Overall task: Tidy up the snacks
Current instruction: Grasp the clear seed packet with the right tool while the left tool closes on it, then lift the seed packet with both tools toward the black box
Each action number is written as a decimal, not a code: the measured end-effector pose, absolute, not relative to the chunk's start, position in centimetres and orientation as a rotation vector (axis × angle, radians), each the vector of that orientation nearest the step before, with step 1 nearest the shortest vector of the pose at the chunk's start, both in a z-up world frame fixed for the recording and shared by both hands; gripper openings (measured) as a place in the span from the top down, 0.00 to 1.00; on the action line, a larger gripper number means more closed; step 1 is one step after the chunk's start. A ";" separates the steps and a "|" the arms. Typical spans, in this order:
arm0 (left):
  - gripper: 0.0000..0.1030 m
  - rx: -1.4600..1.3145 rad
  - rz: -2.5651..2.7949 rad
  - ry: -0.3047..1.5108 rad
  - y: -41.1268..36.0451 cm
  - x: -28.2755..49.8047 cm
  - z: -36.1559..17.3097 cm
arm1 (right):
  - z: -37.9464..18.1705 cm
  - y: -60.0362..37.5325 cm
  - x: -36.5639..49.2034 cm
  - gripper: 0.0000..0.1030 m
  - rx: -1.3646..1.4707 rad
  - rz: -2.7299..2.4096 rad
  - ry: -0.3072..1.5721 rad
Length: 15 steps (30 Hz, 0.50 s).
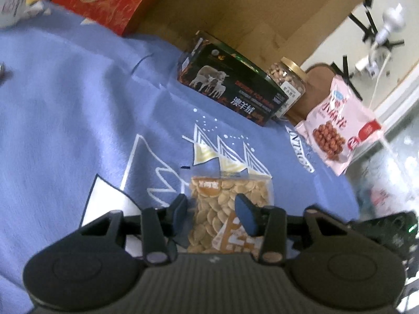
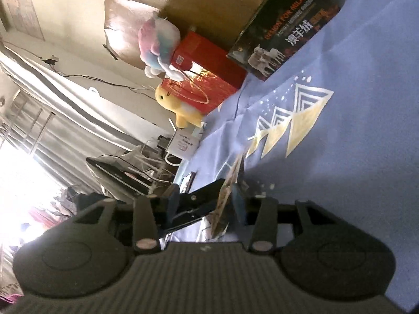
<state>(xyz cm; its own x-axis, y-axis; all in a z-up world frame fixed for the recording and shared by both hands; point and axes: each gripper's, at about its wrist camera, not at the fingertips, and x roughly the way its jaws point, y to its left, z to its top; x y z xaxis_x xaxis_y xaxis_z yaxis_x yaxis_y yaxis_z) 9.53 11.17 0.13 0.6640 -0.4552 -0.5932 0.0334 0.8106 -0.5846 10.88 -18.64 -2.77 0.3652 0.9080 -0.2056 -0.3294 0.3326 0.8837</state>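
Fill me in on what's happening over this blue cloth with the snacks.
A person is working two handheld grippers over a blue cloth. A seed packet sits between the fingers of the left gripper; whether they pinch it is unclear. The right gripper has the same packet edge-on between its open jaws, close to one pad. A pink snack bag, a nut jar and a dark box sit farther back, untouched.
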 end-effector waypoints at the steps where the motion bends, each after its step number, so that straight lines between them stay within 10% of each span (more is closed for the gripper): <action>1: 0.63 -0.587 -0.299 0.807 11.4 9.5 0.0 | -2.9 -18.3 10.9 0.54 0.843 0.932 0.833; 7: 0.64 -0.585 -0.297 0.810 11.3 9.5 0.0 | -2.5 -14.0 9.8 0.81 0.589 0.916 0.894; 15: 0.49 -0.585 -0.285 0.809 12.0 9.3 0.7 | -3.7 -16.8 10.8 0.86 0.761 0.856 0.911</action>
